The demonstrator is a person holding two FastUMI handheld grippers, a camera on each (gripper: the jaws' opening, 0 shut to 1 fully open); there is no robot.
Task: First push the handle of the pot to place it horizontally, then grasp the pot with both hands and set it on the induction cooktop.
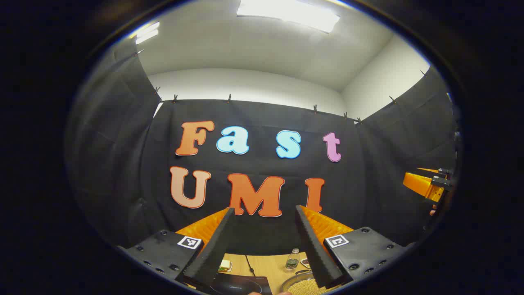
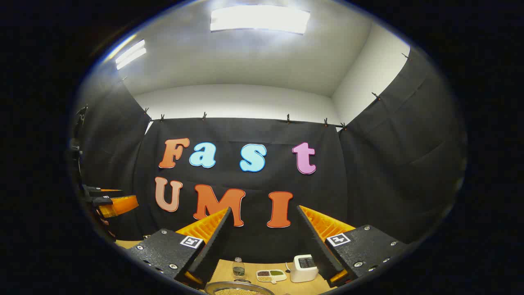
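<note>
**Both grippers raised and spread above the table**

In the left gripper view, the left gripper (image 1: 264,213) stood with its wedge-shaped fingers spread wide, nothing between them, pointing at the black cloth wall. The fingers had ribbed outer faces and dark, grainy inner pads; flat black plates with screws and square markers sat at their bases. Below, at 6 o'clock, lay the wooden table (image 1: 266,266). On it the pot (image 1: 305,284), a shallow round metal vessel filled with small pale grains, sat at 5 o'clock, just beside the dark glossy induction cooktop (image 1: 241,284) at 6 o'clock. A small clear bottle (image 1: 292,259) stood behind the pot.

In the right gripper view, the right gripper (image 2: 264,213) was likewise spread and empty. The pot's rim showed at 6 o'clock, with a divided dish (image 2: 271,275) and a white boxy appliance (image 2: 303,268) behind it.
</note>
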